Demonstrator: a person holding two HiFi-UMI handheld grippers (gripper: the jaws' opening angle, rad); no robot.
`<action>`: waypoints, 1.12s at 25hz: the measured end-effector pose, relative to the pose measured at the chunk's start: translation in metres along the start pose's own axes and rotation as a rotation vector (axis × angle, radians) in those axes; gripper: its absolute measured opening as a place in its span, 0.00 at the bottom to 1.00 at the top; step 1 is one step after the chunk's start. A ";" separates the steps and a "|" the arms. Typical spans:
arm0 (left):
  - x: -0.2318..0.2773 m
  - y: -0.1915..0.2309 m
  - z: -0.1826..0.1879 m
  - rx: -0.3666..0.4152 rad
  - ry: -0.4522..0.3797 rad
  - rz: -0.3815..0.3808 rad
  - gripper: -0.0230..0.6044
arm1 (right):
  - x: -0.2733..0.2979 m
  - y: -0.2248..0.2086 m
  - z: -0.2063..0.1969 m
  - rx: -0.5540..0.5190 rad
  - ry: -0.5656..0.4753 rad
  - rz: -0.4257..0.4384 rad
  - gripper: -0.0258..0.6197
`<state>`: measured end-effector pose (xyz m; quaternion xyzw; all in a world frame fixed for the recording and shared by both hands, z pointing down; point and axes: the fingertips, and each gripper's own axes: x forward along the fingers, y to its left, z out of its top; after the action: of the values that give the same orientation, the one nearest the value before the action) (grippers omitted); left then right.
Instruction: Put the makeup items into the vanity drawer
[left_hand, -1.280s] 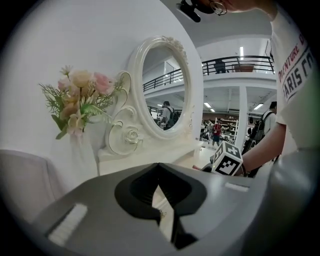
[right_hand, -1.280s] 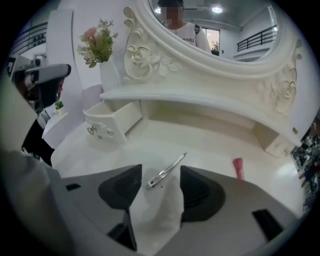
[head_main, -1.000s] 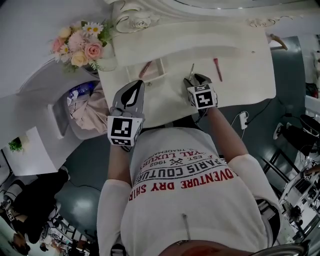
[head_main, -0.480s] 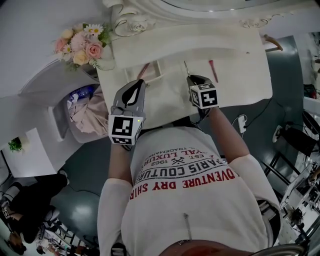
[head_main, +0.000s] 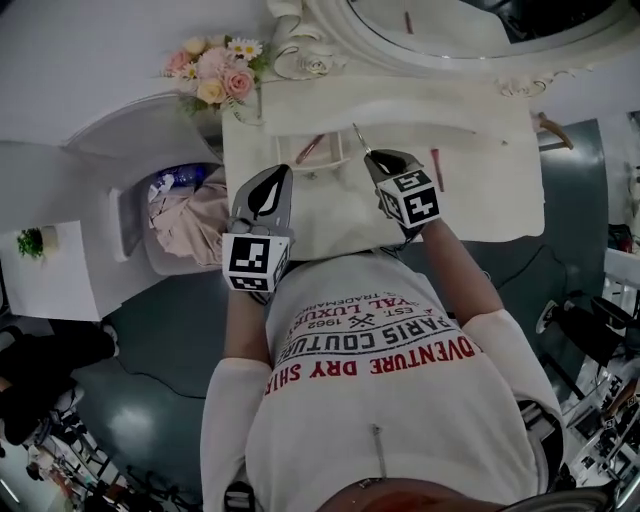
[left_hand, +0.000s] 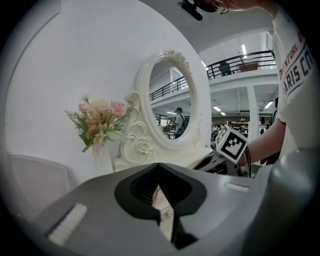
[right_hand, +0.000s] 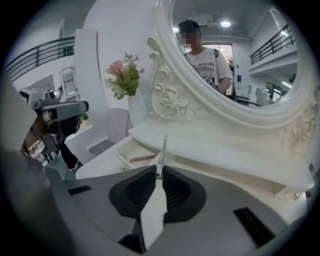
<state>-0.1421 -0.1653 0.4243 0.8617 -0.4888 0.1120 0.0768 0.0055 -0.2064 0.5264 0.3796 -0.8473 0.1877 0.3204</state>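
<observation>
A thin silver makeup stick (right_hand: 163, 147) juts up from between the jaws of my right gripper (right_hand: 160, 169), which is shut on it. In the head view that gripper (head_main: 376, 157) hovers over the white vanity top (head_main: 480, 190), just right of the open drawer (head_main: 332, 157). A pink stick (head_main: 310, 148) lies inside the drawer, also seen in the right gripper view (right_hand: 143, 158). A red pencil (head_main: 437, 168) lies on the top to the right. My left gripper (head_main: 270, 178) hangs at the table's front left, shut and empty, tips meeting (left_hand: 158, 166).
A flower bouquet (head_main: 215, 70) stands at the back left corner beside the oval mirror (head_main: 450, 25). A bin with pink cloth (head_main: 185, 220) sits on the floor to the left. The person's torso fills the view below the table's front edge.
The right gripper's jaws have closed on the silver stick and carried it left toward the drawer. The head camera has shifted, and the left gripper stays about where it was.
</observation>
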 end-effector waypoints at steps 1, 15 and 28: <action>-0.005 0.003 -0.001 -0.007 -0.003 0.019 0.05 | 0.004 0.007 0.007 -0.039 -0.004 0.030 0.11; -0.096 0.046 -0.037 -0.078 0.031 0.328 0.05 | 0.076 0.091 0.025 -0.431 0.091 0.299 0.11; -0.111 0.052 -0.037 -0.098 0.017 0.393 0.05 | 0.080 0.090 0.040 -0.331 0.032 0.236 0.38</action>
<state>-0.2464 -0.0913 0.4318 0.7440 -0.6518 0.1085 0.0994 -0.1197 -0.2136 0.5454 0.2168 -0.9000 0.0884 0.3677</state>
